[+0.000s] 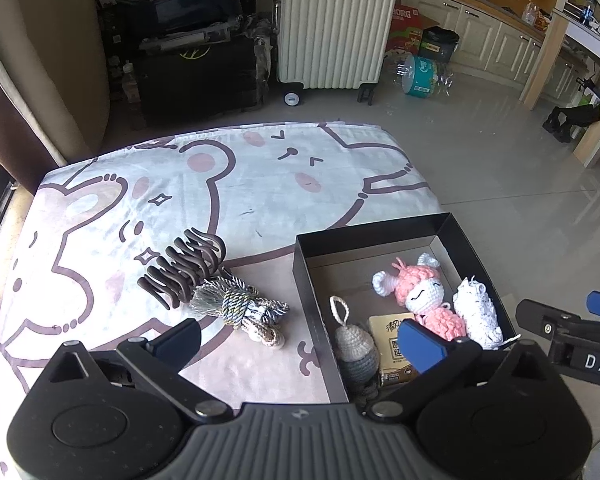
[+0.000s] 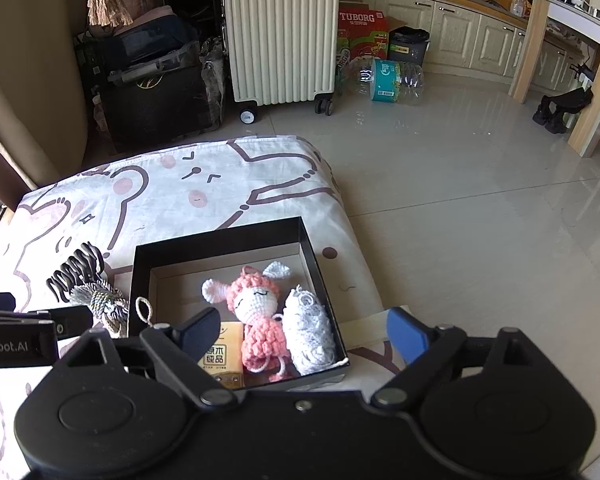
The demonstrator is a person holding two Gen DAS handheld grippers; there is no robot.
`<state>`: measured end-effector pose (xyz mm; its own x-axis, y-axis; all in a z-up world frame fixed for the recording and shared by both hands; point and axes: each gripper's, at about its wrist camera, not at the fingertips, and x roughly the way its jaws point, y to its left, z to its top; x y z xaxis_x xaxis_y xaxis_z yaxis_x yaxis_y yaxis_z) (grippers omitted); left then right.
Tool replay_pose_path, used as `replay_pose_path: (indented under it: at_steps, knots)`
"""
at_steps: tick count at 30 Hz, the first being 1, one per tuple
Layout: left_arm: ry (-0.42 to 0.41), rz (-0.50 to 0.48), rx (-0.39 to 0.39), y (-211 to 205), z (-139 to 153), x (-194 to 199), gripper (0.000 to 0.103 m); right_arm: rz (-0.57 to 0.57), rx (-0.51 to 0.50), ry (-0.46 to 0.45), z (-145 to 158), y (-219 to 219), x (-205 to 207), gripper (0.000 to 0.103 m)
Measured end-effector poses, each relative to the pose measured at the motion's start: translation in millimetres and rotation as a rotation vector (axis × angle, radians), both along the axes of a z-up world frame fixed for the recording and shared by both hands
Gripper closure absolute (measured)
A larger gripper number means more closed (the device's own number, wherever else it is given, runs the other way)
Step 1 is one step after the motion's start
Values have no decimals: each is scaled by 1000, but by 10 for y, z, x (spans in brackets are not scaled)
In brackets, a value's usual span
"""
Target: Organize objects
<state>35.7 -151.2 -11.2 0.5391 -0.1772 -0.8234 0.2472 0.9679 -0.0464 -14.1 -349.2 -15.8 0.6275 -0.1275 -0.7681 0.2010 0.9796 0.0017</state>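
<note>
A black open box [image 1: 302,276] [image 2: 140,280] sits on a cartoon-print cloth. Inside lie a pink crochet doll [image 1: 420,288] [image 2: 256,304], a white knitted piece [image 1: 476,312] [image 2: 310,328], a grey crochet toy [image 1: 356,348] and a tissue pack [image 1: 388,336] [image 2: 228,354]. Left of the box lie a brown hair claw [image 1: 184,266] [image 2: 74,270] and a tasselled rope bundle [image 1: 236,304] [image 2: 102,300]. My left gripper [image 1: 300,342] is open and empty, above the box's near left wall. My right gripper [image 2: 302,332] is open and empty over the box's near part.
The cloth [image 1: 240,176] covers a low table with floor beyond its right edge. A cream suitcase [image 1: 332,24], black bags [image 1: 196,76] and a plastic bottle [image 1: 420,74] stand on the floor behind. Kitchen cabinets [image 2: 460,28] line the far wall.
</note>
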Motion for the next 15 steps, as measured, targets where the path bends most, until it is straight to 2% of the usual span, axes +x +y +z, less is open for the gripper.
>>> replay_pose_path:
  at_steps: [6, 15]
  knots:
    - [6, 6, 16, 11, -54, 37, 0, -9, -10, -3, -28, -24, 7, 0]
    - [13, -3, 10, 4, -98, 66, 0, -23, -20, 14, -71, -57, 18, 0]
